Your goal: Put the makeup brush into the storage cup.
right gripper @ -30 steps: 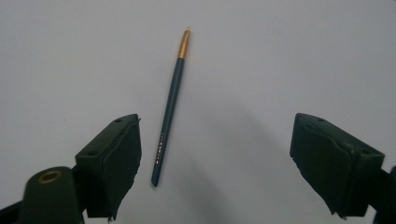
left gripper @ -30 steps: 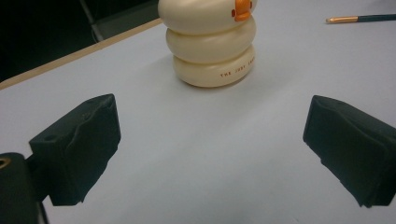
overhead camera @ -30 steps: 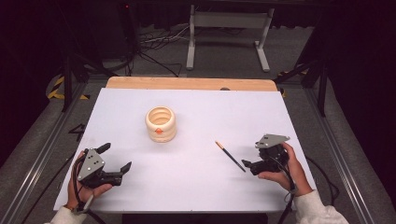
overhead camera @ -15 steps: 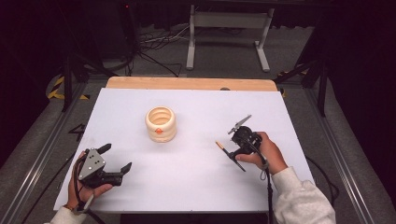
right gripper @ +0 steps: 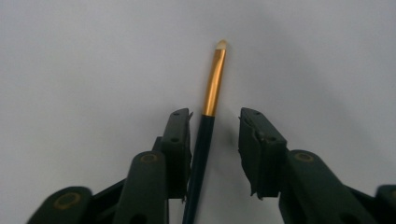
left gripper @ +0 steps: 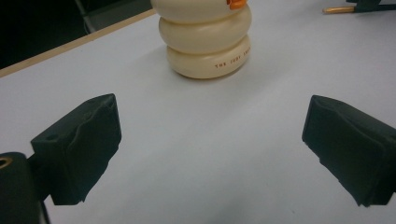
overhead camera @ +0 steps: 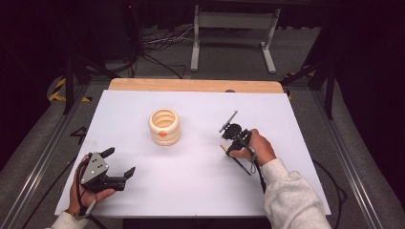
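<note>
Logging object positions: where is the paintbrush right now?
The paintbrush lies on the white table, right of the cream ringed pot, between the open jaws of the right gripper.

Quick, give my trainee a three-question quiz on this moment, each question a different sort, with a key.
1. True or false: the right gripper has its jaws shut on the brush.
2. Which gripper has the brush between its jaws? A left, B right.
3. Fill in: the cream ringed holder has an ___ mark on its side.

Key: 1 false, the jaws stand apart around the handle; 2 B, as the left gripper is open over bare table; 3 orange.
</note>
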The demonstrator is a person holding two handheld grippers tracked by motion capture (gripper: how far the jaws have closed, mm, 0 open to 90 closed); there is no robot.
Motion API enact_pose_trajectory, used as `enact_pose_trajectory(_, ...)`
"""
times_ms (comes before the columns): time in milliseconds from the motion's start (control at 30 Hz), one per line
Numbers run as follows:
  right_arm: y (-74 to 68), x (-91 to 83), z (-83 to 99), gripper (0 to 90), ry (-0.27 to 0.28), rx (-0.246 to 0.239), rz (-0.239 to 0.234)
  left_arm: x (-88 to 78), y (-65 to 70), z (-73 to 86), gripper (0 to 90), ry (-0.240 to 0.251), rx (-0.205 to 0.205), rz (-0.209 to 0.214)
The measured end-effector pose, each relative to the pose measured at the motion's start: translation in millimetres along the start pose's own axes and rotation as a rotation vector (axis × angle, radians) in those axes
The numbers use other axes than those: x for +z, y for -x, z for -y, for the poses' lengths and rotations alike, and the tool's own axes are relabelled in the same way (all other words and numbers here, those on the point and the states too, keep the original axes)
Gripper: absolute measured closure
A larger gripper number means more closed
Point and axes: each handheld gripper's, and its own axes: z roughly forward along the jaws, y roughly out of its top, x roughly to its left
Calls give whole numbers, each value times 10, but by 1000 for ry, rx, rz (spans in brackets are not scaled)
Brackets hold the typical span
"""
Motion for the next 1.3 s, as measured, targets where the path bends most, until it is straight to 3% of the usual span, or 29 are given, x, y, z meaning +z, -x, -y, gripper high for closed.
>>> enact_pose_trajectory(300,-17,68,-96,838,-77,-44,-7,10,6,3,54,-8,5,8)
enact_pose_trajectory(567,-46,64,-100,846,-84,-70,9,35,4,14,58,-30,3,27)
enact_pose_trajectory(833,-29,0,38,846,35,-47,-6,19,-3,12,55,-20,-1,27)
enact_pose_trajectory(1100,1,-264,235,847,256,-10,-37,1,-7,-3,51,-3,-15,17)
enact_pose_trajectory(1167,-14,-353,303,846,324,-17,-52,-8,-17,-6,51,6,-26,19)
enact_pose_trajectory(1200,-19,-430,363,846,389,-23,-68,-11,-21,-5,50,10,-33,19)
enact_pose_trajectory(1233,-19,-430,363,846,389,-23,-68,-11,-24,-6,50,12,-33,19)
enact_pose_trajectory(1300,-20,-480,405,846,447,-13,-71,-12,-27,-10,50,17,-35,18)
